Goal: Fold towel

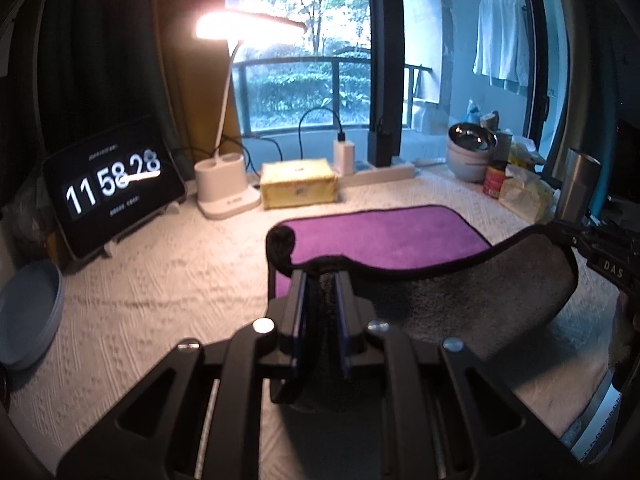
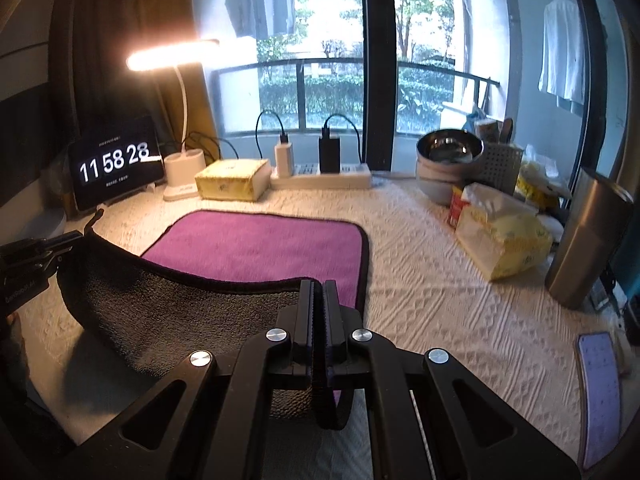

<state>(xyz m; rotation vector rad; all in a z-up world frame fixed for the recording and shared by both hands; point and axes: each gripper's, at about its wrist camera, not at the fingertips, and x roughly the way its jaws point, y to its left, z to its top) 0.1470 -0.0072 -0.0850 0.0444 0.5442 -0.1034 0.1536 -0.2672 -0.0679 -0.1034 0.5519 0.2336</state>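
The towel (image 1: 384, 236) is purple on top and grey underneath, with a black hem. Its far part lies flat on the white textured tablecloth. Its near edge is lifted, showing the grey underside (image 2: 180, 304). My left gripper (image 1: 320, 280) is shut on the near left corner. My right gripper (image 2: 318, 288) is shut on the near right corner. Each gripper shows in the other's view, the right one (image 1: 600, 248) at the right edge and the left one (image 2: 36, 256) at the left edge. The lifted edge sags between them.
Behind the towel stand a lit desk lamp (image 1: 224, 184), a yellow box (image 1: 298, 184), a power strip with chargers (image 2: 320, 176) and a clock tablet (image 1: 112, 184). Bowls (image 2: 448, 164), a tissue pack (image 2: 500, 236) and a steel tumbler (image 2: 588, 240) are at right. A phone (image 2: 600, 392) lies near right. A grey plate (image 1: 28, 320) is at left.
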